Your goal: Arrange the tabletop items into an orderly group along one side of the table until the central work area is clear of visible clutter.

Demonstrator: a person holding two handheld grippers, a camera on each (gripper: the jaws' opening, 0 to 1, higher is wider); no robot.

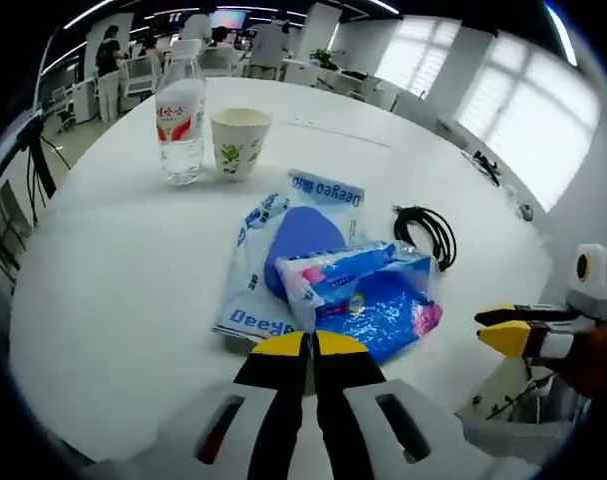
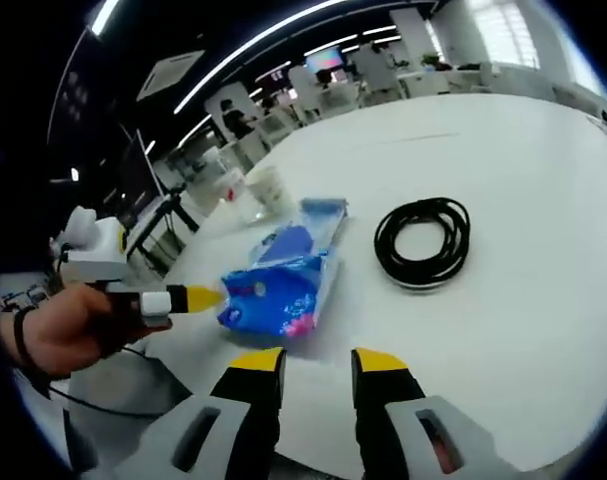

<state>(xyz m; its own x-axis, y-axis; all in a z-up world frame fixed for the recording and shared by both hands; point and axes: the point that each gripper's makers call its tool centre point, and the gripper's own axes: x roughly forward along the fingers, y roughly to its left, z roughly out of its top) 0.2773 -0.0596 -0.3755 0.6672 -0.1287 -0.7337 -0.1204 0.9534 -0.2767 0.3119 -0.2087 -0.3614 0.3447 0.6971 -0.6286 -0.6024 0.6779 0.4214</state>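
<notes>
Little is judged done: the clear plastic water bottle (image 1: 180, 118) and white paper cup (image 1: 240, 142) are grouped, while blue plastic tissue packets (image 1: 368, 295) and coiled black cable (image 2: 424, 241) remain mid-table. The left gripper (image 1: 308, 345) is seen closed and empty, the right gripper (image 2: 317, 362) parted

Bright window daylight, ceiling strips, fisheye-warped edges.

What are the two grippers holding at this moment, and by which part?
Nothing is held. The left gripper is shut and empty, its tips just short of the blue tissue pack. The right gripper is open over the bare white table.
</notes>
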